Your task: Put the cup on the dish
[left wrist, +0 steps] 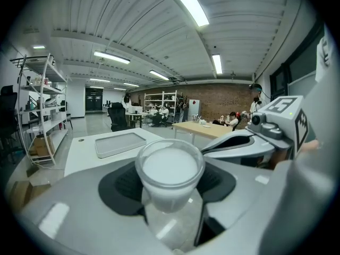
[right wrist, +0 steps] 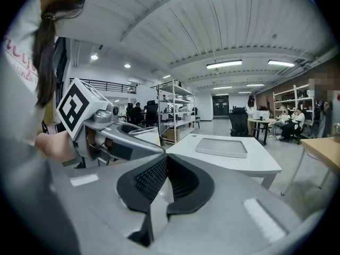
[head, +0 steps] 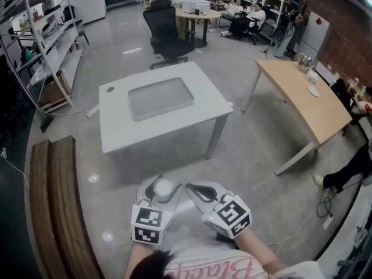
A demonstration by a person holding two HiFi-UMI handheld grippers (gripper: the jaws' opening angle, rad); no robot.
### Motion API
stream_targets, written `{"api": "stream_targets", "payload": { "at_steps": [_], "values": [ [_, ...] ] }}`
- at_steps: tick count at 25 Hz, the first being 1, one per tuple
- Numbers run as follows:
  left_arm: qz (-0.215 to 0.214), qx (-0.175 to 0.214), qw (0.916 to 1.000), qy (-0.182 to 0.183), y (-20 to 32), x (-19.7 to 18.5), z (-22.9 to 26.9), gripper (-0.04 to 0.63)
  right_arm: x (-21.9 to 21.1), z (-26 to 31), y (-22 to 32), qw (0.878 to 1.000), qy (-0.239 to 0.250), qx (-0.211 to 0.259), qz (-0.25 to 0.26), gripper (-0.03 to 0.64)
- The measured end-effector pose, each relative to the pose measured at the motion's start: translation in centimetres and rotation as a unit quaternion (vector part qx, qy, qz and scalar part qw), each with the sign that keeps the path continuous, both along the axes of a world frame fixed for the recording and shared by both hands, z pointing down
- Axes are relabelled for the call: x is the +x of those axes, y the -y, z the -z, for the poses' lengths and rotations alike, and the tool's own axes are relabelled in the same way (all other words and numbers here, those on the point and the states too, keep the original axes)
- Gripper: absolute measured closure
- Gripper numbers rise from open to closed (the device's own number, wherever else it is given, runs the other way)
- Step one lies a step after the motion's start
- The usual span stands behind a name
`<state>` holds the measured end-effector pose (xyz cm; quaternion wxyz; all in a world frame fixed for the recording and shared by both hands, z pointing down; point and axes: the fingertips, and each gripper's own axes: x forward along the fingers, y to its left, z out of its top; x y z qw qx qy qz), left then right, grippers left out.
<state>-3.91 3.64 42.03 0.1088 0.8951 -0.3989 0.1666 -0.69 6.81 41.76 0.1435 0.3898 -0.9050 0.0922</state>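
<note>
- The left claw (left wrist: 171, 186) is pictured partly open and clamped on a cup (left wrist: 170, 166), whose wall is pressed between the dark pads. The cup is carried upright, off any surface, low in front of the person.
- The right claw (right wrist: 166, 169) is shown with its jaws brought together and nothing between them. It is held just beside the left one.
- A white tabletop (head: 174, 127) is seen ahead, well apart from both claws, with bare floor between. A shallow grey tray (head: 161, 97), taken to be the dish, lies on it, and nothing is seen in it.
- The task is judged to be partly done. The cup is in hand, but the approach to the tabletop, the lowering onto the tray and the release are all left.
- The cup's foot is hidden by the claw. Its top appears milky white, and whether that is a lid, a filling or the cup's own floor cannot be told.
- A wooden tabletop (head: 302, 97) at the right carries a few small things, one perhaps a plate, too small to be made out.
- The person's arms and head are cut off at the lower edge of the head view.
</note>
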Motion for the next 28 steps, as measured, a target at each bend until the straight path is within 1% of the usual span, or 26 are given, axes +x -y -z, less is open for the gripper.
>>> {"api": "stream_targets", "payload": {
  "at_steps": [6, 10, 19, 24, 28],
  "values": [
    [-0.015, 0.001, 0.9999, -0.007, 1.9, 0.4, -0.2, 0.339, 0.3, -0.5, 1.9, 1.0, -0.004, -0.009, -0.011, 0.615],
    [-0.017, -0.001, 0.9998, -0.009, 2.4, 0.4, -0.3, 0.339, 0.0, -0.7, 2.4, 1.0, -0.005, -0.013, -0.008, 0.615],
    [-0.007, -0.001, 1.0, -0.004, 4.0, -0.2, -0.7, 0.339, -0.5, -1.4, 4.1, 1.0, 0.003, -0.023, -0.001, 0.615],
    [0.001, -0.009, 1.0, 0.002, 5.2, -0.9, -1.5, 0.339, -0.7, -1.5, 6.6, 1.0, 0.004, -0.024, -0.003, 0.615],
    [0.013, -0.017, 0.9998, -0.001, 7.2, -1.2, -1.8, 0.339, -1.4, -1.4, 8.4, 0.999, -0.001, -0.027, 0.019, 0.615]
  ]
}}
